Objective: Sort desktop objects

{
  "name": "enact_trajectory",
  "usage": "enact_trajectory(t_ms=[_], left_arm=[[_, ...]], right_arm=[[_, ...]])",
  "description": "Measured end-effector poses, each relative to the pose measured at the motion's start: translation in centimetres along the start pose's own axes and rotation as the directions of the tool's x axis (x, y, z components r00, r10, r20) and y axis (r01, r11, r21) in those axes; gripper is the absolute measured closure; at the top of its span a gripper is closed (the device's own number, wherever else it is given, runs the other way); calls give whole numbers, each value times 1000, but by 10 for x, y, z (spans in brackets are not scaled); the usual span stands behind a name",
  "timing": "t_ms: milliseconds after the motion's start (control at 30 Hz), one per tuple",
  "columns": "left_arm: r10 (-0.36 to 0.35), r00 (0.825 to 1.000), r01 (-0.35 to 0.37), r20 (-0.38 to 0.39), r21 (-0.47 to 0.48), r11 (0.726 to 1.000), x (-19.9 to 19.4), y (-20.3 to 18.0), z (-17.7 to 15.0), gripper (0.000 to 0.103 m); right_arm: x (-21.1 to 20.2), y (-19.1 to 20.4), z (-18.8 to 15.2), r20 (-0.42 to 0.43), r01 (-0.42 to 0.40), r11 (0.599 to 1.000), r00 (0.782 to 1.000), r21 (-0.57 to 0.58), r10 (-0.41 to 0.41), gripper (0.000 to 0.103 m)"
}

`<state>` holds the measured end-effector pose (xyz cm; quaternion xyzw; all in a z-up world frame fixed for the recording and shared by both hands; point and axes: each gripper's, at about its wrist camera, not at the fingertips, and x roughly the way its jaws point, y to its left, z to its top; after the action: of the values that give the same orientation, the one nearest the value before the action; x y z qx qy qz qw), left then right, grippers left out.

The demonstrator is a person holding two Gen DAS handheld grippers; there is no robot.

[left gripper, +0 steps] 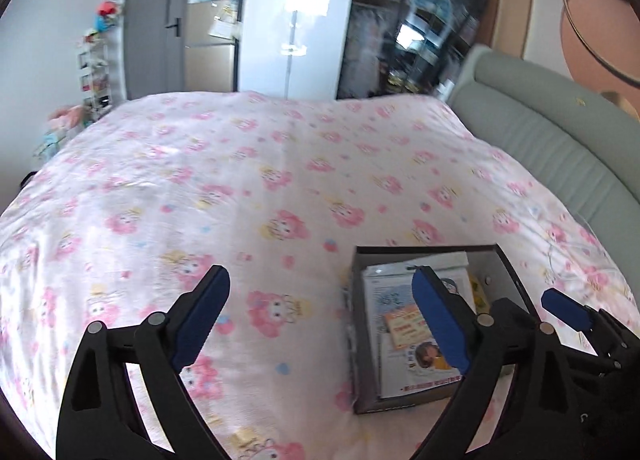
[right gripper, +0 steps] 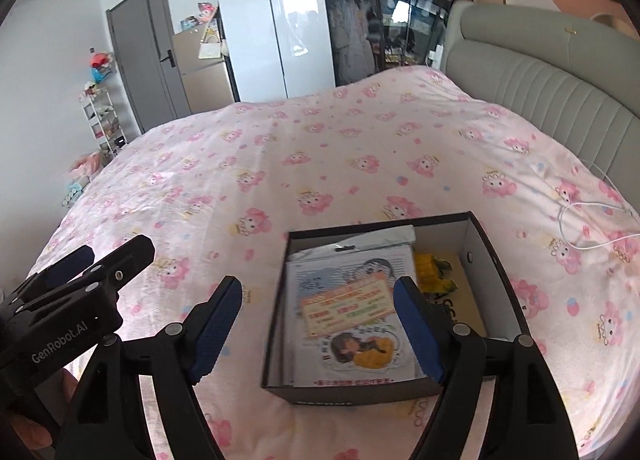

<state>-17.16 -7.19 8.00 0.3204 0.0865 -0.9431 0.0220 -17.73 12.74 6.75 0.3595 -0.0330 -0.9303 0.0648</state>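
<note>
A dark open box (right gripper: 498,272) lies on the pink patterned bedspread (right gripper: 320,147). Inside it lie a printed packet with a cartoon figure (right gripper: 352,316) and a yellow item (right gripper: 434,272). The box also shows in the left wrist view (left gripper: 508,264), with the packet (left gripper: 404,340). My right gripper (right gripper: 320,304) is open and empty, hovering over the box's near left side. My left gripper (left gripper: 320,300) is open and empty above the bedspread (left gripper: 240,179), left of the box. The left gripper also appears at the left of the right wrist view (right gripper: 80,268), and the right gripper's blue finger (left gripper: 566,308) shows at the right of the left wrist view.
A grey padded headboard (right gripper: 540,71) runs along the right. A white cable (right gripper: 588,219) lies on the bed at right. Wardrobes (right gripper: 280,19), a grey door (right gripper: 140,55) and a shelf rack with toys (right gripper: 104,115) stand beyond the bed.
</note>
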Motion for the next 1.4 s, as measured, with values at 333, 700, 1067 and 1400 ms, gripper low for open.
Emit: enact_trajectory(t_ms=[333, 700, 1067, 1400], left_arm=[[-28, 999, 27, 41, 10, 1000, -45, 6, -11, 4], [-31, 998, 28, 47, 63, 998, -117, -19, -58, 0], [-6, 997, 0, 72, 70, 998, -183, -23, -117, 0], [19, 997, -23, 70, 60, 998, -189, -13, -131, 0]], right_arm=[[-41, 17, -12, 40, 16, 998, 999, -56, -13, 26], [-101, -2, -64, 34, 91, 996, 995, 1, -91, 26], [-159, 1, -122, 67, 59, 998, 996, -8, -59, 25], [-148, 3, -137, 39, 23, 1000, 999, -10, -23, 25]])
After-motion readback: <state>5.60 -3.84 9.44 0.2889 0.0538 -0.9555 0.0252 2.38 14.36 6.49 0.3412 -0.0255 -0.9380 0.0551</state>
